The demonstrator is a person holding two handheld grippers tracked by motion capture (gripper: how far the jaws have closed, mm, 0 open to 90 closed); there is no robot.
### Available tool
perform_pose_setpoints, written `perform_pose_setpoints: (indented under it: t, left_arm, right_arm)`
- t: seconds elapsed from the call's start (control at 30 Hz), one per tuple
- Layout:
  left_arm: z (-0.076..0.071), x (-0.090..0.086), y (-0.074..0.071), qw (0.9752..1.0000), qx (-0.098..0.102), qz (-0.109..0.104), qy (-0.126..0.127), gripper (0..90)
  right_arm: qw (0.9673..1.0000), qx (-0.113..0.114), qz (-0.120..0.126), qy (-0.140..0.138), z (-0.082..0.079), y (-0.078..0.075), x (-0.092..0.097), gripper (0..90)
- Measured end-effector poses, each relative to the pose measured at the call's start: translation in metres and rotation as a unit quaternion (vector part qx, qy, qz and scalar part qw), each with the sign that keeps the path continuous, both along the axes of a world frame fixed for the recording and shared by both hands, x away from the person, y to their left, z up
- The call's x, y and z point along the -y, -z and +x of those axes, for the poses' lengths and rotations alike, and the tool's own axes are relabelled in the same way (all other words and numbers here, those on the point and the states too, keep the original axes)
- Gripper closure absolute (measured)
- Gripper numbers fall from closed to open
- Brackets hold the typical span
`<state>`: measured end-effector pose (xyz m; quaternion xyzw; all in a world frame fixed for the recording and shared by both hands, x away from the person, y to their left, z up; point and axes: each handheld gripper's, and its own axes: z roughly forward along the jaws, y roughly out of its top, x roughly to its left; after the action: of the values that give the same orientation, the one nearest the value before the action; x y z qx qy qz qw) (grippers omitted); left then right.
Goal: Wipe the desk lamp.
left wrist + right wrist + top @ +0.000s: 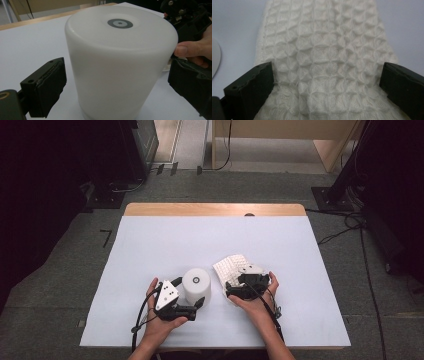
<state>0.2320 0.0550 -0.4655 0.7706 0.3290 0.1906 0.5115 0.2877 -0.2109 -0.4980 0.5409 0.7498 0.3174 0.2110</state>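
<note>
White table [150, 240], white cylinder [196, 285], waffle cloth [229, 266]

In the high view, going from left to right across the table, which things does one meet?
Left gripper → white cylinder → white waffle-weave cloth → right gripper, which lies over the cloth's near right part.

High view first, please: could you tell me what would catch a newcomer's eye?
A white cylinder stands near the middle of the white table, between the open left tongs. Just to its right lies a white waffle-weave cloth, with the open right tongs set over it.
</note>
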Motion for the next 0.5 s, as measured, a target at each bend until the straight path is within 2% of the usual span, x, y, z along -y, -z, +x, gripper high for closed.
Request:
perform_pose_setpoints:
  t: [0.03,0.1,0.2,0.3,0.33,0.4,0.47,0.5]
  left_arm:
    - [0.0,0.002,0.001,1.0,0.0,0.003,-0.004,2.2]
    - [0.0,0.005,0.002,0.9999,-0.005,0.008,-0.013,2.2]
    - [0.0,0.01,0.004,0.9995,-0.01,0.014,-0.026,2.2]
    - [0.001,0.015,0.005,0.9992,-0.013,0.017,-0.035,2.2]
    - [0.001,0.016,0.005,0.999,-0.012,0.019,-0.037,2.3]
    - [0.001,0.02,0.005,0.9985,-0.007,0.023,-0.05,4.1]
    - [0.003,0.02,0.004,0.9982,-0.004,0.023,-0.055,5.2]
    - [0.004,0.02,0.004,0.9983,-0.005,0.02,-0.054,5.9]
  right_arm:
    - [0.9999,-0.014,0.005,0.0,0.001,0.001,0.001,0.0]
    - [0.9998,-0.019,0.002,-0.003,0.001,0.001,0.001,2.0]
    - [0.9998,-0.012,-0.001,-0.013,-0.002,-0.003,0.006,20.1]
    - [0.9999,0.009,0.006,-0.001,-0.006,-0.004,0.019,55.8]
    - [0.9998,0.015,0.009,-0.001,-0.007,-0.004,0.023,71.6]
    - [0.9994,0.027,0.022,-0.003,-0.008,-0.002,0.028,79.6]
    - [0.9993,0.028,0.024,-0.009,-0.009,-0.002,0.028,80.9]
    - [0.9988,0.031,0.033,-0.019,-0.011,-0.004,0.028,81.1]
